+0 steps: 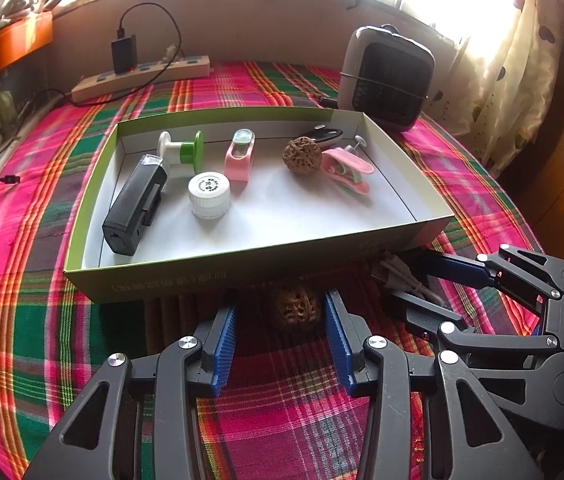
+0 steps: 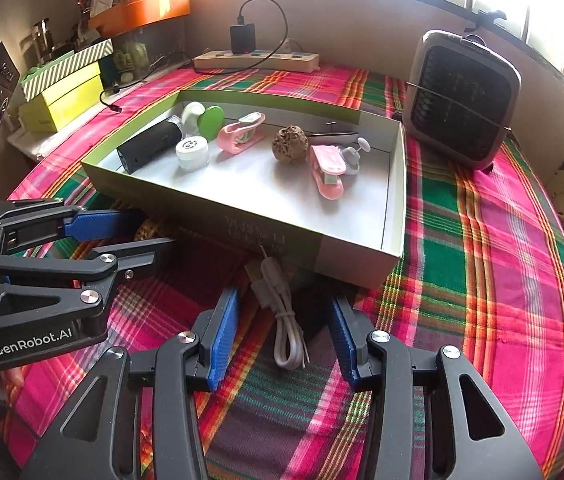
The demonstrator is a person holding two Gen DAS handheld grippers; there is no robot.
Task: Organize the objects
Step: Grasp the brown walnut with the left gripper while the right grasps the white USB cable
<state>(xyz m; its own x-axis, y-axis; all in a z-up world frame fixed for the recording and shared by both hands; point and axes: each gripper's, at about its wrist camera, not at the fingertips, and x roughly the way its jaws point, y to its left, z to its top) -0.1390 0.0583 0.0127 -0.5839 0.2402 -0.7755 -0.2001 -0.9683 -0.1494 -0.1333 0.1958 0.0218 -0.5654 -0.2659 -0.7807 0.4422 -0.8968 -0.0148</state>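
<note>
On the plaid cloth just in front of the green box (image 1: 242, 276), going left to right, a wrinkled brown walnut (image 1: 297, 309) sits between the spread fingers of the left gripper (image 1: 282, 312), untouched by either blue pad. Beside it a bundled white cable (image 2: 282, 320) lies between the parted fingers of the right gripper (image 2: 283, 320), its long axis running along them toward the box. Each hand is nearest its own item; both sets of tongs stand apart, clamped on nothing.
</note>
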